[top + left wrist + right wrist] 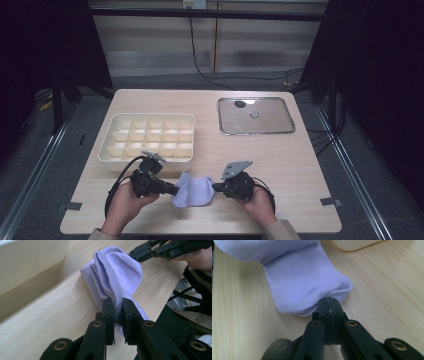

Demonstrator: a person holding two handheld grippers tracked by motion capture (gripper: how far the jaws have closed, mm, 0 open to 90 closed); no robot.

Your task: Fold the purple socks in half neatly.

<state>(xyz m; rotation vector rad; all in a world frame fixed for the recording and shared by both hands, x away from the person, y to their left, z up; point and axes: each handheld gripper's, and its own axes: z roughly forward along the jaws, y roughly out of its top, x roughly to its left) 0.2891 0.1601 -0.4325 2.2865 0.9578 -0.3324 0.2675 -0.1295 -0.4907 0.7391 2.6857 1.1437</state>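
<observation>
Your left gripper (118, 306) pinches the ribbed cuff end of the light purple sock (117, 277) — the cloth is squeezed tight between its two black jaws. Your right gripper (328, 305) has its jaws pressed flat together at the sock's other end, and you cannot tell if any cloth is caught in there. The sock lies bunched on the wooden table (280, 155) between your two hands, just in front of the cream divider box (120, 150) — the metal tray (287, 117) sits well apart at the far right.
</observation>
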